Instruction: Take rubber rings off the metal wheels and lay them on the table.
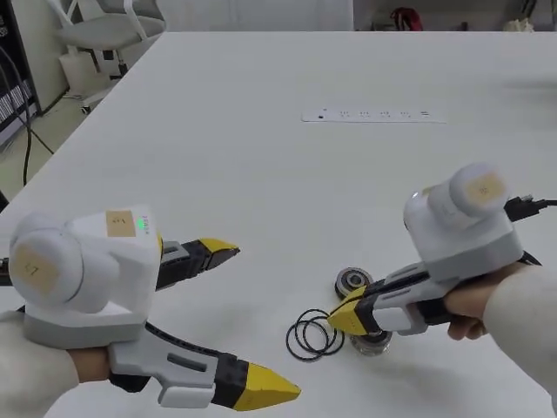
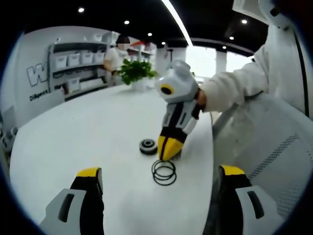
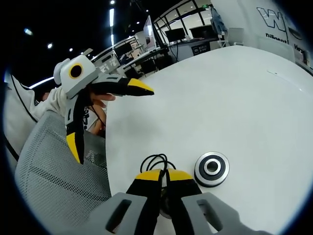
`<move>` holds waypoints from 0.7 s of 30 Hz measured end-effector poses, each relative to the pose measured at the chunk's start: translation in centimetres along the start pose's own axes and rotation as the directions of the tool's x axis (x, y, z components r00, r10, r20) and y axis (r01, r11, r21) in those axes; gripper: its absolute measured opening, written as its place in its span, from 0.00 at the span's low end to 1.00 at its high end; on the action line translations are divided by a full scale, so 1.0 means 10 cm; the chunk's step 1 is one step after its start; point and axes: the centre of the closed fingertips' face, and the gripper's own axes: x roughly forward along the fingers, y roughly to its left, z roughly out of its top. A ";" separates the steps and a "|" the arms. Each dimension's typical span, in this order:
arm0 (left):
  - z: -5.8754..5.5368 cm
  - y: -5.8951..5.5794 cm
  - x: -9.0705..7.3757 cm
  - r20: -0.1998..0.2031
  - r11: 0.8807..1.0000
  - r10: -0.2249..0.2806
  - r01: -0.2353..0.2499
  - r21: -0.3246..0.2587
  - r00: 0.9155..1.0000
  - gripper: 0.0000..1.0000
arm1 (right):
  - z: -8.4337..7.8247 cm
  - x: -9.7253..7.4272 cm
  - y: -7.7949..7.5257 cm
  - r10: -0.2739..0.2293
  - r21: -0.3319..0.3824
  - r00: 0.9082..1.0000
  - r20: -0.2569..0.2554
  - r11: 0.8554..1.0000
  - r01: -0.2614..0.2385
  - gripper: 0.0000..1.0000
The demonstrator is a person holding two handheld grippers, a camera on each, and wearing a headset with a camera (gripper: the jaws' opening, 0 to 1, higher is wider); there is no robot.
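White table [image 1: 261, 157] runs out ahead of you, bare over most of its top. Your left gripper [image 1: 246, 320] hovers low at the near left with its jaws spread wide and nothing between them. In the left gripper view those jaws frame the work from both sides. Your right gripper [image 1: 344, 317] points in from the right with its jaws drawn together, tips down at the edge of the rings. You can't tell from these views whether a ring is pinched between them. A pale strip [image 1: 374, 115] lies flat far up the table, well apart from the work. One wheel [image 1: 352, 281] sits on the table just beyond the right gripper's tips, a dark band around it. A second wheel [image 1: 376, 342] sits partly under that gripper. The rings [image 1: 313, 335], thin black loops that overlap, lie flat on the table just left of the second wheel.
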 end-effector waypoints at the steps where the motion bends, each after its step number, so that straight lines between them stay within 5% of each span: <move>1: 0.00 0.00 0.00 0.000 1.000 0.000 0.000 0.001 1.000 1.00 | -0.01 0.00 0.01 0.001 0.000 1.000 -0.004 1.000 -0.001 0.01; 21: -0.01 0.01 -0.07 -0.014 1.000 0.019 -0.019 0.002 1.000 0.99 | 0.00 0.00 0.00 -0.011 -0.044 1.000 -0.010 0.999 0.011 0.06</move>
